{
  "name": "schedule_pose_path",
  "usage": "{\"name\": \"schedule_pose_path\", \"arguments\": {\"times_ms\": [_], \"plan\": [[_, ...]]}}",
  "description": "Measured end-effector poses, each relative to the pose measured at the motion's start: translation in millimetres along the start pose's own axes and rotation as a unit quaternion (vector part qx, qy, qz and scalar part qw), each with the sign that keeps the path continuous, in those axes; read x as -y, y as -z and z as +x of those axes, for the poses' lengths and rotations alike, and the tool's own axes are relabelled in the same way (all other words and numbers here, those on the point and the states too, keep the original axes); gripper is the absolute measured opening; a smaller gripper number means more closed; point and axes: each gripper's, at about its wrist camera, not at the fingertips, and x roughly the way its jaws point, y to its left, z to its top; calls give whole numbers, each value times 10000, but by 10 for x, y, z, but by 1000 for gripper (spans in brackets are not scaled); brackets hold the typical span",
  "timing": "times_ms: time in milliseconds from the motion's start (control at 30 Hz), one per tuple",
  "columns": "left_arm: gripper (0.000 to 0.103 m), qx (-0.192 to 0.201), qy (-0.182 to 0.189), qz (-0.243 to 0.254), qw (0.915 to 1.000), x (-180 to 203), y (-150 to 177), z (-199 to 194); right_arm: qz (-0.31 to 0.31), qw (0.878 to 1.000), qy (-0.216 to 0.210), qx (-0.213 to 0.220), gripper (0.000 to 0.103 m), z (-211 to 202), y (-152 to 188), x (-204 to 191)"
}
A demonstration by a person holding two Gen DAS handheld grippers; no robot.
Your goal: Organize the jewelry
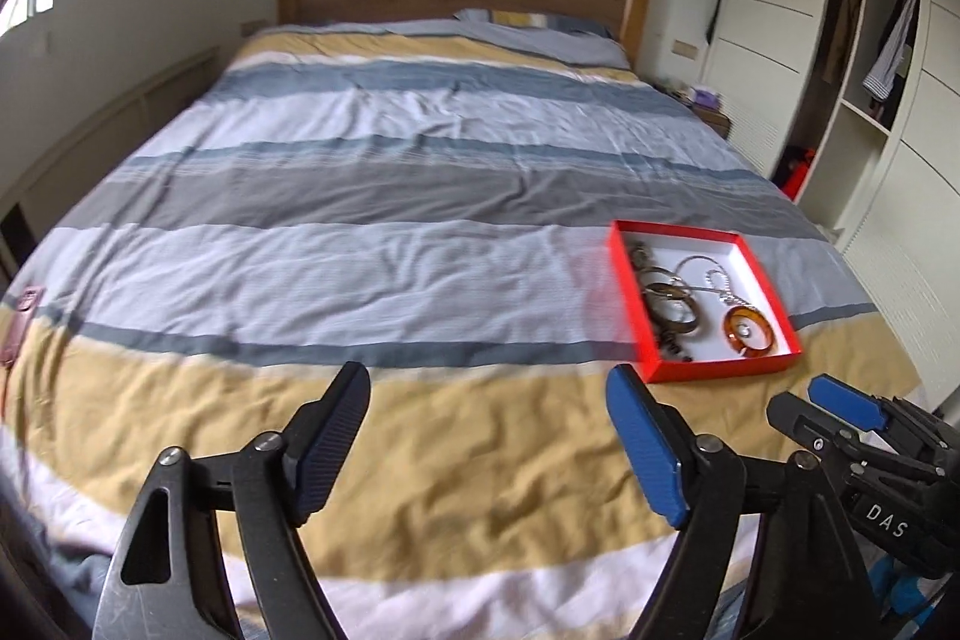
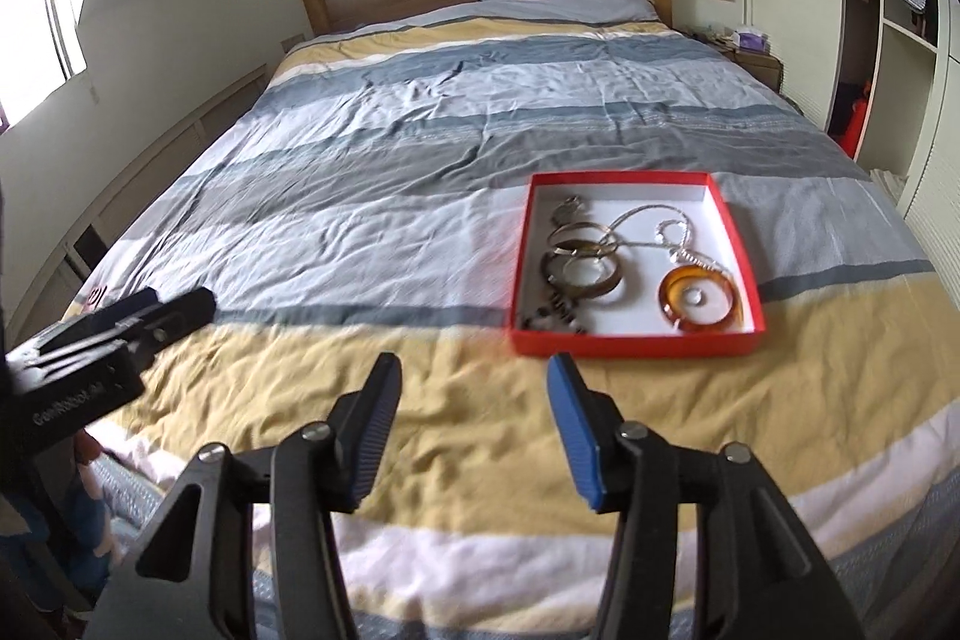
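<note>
Inside, the red tray [image 2: 636, 343] holds bangles [image 2: 581, 274] and an amber ring [image 2: 702, 307]; both tools [image 1: 487, 451] [image 2: 474, 427] spread, empty.

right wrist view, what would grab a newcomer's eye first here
The red tray on the striped bedspread, just ahead and to the right of the open right gripper, stands out first. Inside it lies tangled jewelry: an amber bangle at its near right corner, a silver chain behind that, and dark metal bangles on its left side.
</note>
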Motion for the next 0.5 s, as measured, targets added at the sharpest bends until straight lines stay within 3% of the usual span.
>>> {"name": "schedule_pose_path", "arguments": {"times_ms": [367, 500], "plan": [[92, 302, -416, -172, 9985, -410, 325, -544, -70, 9997, 228, 110, 62, -259, 287, -307], [100, 392, -549, -184, 9975, -484, 425, -671, -113, 9993, 302, 215, 66, -369, 358, -373]]}}
